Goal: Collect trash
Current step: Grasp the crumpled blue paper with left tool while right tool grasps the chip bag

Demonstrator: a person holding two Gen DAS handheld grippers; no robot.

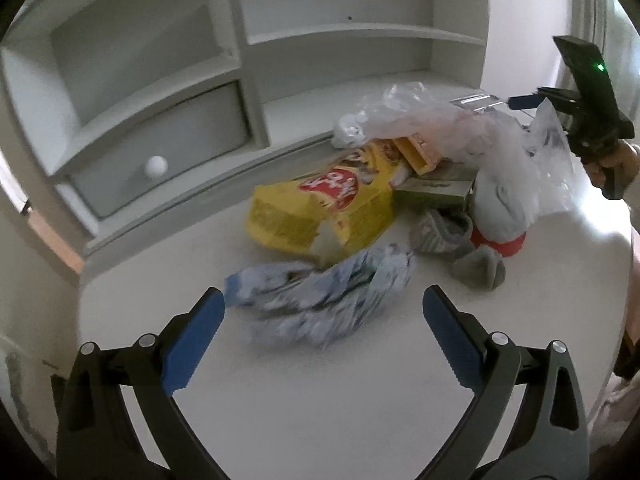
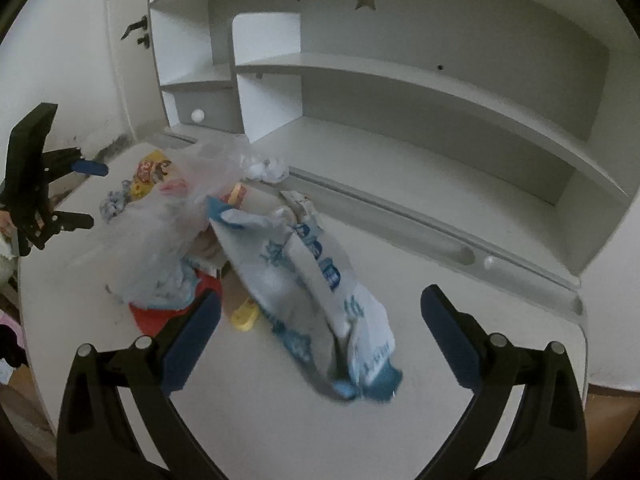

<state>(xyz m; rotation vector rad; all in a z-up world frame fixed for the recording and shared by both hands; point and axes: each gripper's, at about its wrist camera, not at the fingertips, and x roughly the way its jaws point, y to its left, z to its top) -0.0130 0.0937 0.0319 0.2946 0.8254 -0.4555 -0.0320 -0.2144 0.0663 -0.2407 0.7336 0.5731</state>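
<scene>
A pile of trash lies on the white desk [image 1: 320, 400]. In the left wrist view a crumpled blue-and-white wrapper [image 1: 320, 300] lies just ahead of my open, empty left gripper [image 1: 323, 304]. Behind it are a yellow snack box [image 1: 320, 208], a clear plastic bag [image 1: 460, 128], a grey sock [image 1: 476, 264] and a red-and-white cup [image 1: 500, 220]. In the right wrist view a blue-and-white plastic bag [image 2: 320, 292] lies between the fingers of my open right gripper [image 2: 320, 304]. A clear bag [image 2: 168, 224], a red item [image 2: 160, 312] and a small yellow piece [image 2: 245, 316] lie to its left.
A white hutch with shelves [image 2: 400, 80] and a drawer with a round knob [image 1: 156, 166] stands at the back of the desk. A crumpled white tissue [image 2: 266, 168] lies by the hutch base. The desk's right edge [image 2: 582, 344] is close.
</scene>
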